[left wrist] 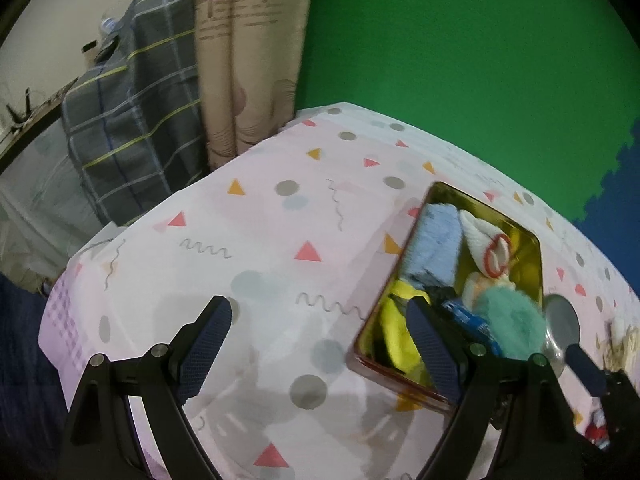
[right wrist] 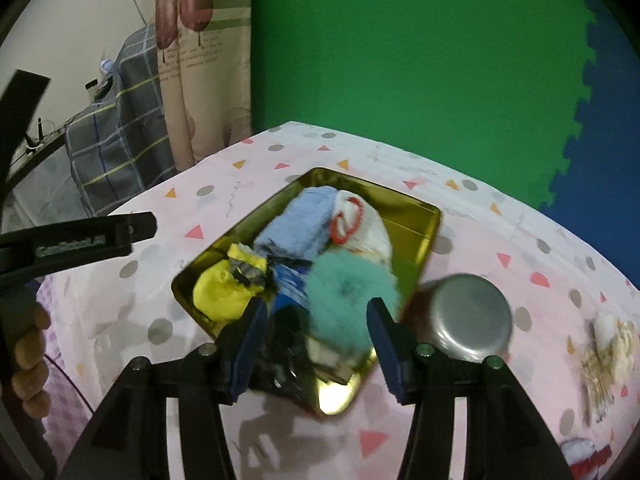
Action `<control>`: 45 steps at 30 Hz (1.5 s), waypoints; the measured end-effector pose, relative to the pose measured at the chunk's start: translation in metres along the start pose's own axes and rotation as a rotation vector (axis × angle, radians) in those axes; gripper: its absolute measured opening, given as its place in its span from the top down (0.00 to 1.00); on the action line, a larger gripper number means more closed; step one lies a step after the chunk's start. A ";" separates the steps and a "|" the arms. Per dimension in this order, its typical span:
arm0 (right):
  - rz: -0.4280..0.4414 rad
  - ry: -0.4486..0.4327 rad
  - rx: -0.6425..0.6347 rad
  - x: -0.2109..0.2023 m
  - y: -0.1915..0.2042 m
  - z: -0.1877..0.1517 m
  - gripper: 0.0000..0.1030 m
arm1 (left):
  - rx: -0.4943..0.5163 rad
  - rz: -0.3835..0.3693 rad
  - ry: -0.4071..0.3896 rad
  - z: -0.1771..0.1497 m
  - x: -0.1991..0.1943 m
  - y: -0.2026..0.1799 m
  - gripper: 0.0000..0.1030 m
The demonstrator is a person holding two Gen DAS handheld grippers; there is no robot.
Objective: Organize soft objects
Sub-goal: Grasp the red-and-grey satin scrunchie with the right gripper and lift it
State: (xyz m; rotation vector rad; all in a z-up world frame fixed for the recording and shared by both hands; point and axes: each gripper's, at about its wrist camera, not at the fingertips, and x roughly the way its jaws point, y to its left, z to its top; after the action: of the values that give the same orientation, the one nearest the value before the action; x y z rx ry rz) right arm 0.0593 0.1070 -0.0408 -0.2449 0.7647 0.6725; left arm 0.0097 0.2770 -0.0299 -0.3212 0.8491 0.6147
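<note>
My right tongs [right wrist: 316, 344] hang spread and empty just above the teal pom-pom [right wrist: 350, 300], which rests in the gold tin [right wrist: 434, 216] on the desk [right wrist: 520, 248]. Left tongs [left wrist: 320, 344] spread, empty, over bare cloth beside the tin. Remaining cream fluff [right wrist: 612, 344] lies right; right hand nearer.

- The right gripper [right wrist: 316, 334] hovered over the gold tin [right wrist: 420, 220], jaws apart, gripping nothing.
- The tin held a teal fluffy pom [right wrist: 348, 292], blue towel [right wrist: 296, 220], and yellow cloth [right wrist: 220, 292].
- A metal can [right wrist: 472, 316] stood beside the tin.
</note>
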 end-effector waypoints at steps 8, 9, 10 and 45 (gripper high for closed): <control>-0.058 -0.019 0.090 -0.046 -0.057 -0.031 0.48 | 0.097 -0.055 -0.006 -0.014 -0.008 -0.038 0.16; -0.078 -0.019 0.105 -0.054 -0.067 -0.037 0.48 | 0.108 -0.061 -0.007 -0.015 -0.009 -0.042 0.16; -0.093 -0.018 0.119 -0.059 -0.076 -0.042 0.48 | 0.119 -0.071 -0.008 -0.017 -0.011 -0.046 0.16; -0.376 0.127 0.351 -0.069 -0.255 -0.174 0.37 | 0.460 -0.179 -0.021 -0.084 -0.031 -0.157 0.14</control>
State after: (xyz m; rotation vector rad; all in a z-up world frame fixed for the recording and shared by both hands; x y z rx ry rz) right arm 0.0895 -0.1969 -0.1224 -0.1046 0.9142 0.1624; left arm 0.0408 0.1010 -0.0545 0.0282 0.9033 0.2442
